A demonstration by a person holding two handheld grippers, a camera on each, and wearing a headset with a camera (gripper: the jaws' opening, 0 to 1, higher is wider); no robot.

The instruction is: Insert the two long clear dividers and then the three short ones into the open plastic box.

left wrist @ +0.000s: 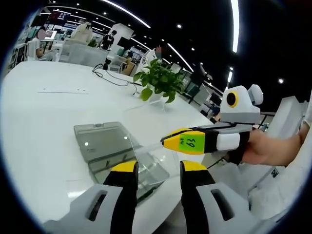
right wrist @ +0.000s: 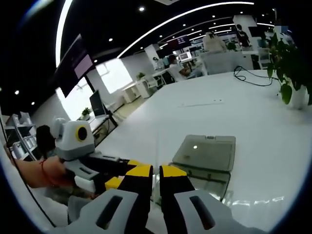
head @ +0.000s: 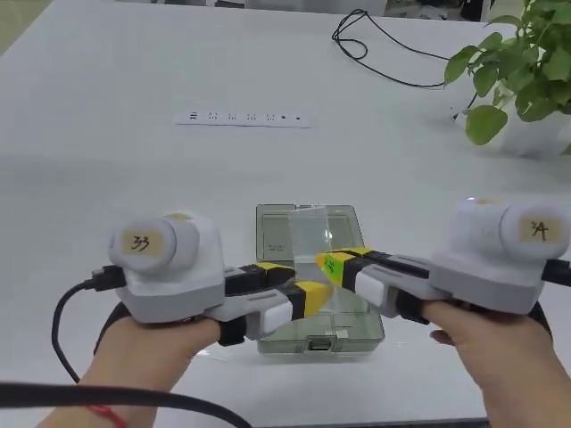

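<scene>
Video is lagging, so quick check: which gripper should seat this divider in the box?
Right. The right gripper is shut on the clear divider, holding it over the open box. The left gripper is open beside it, holding nothing.

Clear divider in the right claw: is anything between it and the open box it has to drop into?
Nothing visible lies between them. The right claw holds the clear divider upright over the open plastic box. The left claw, open, hovers close beside it over the box's near part and may crowd the drop.
</scene>
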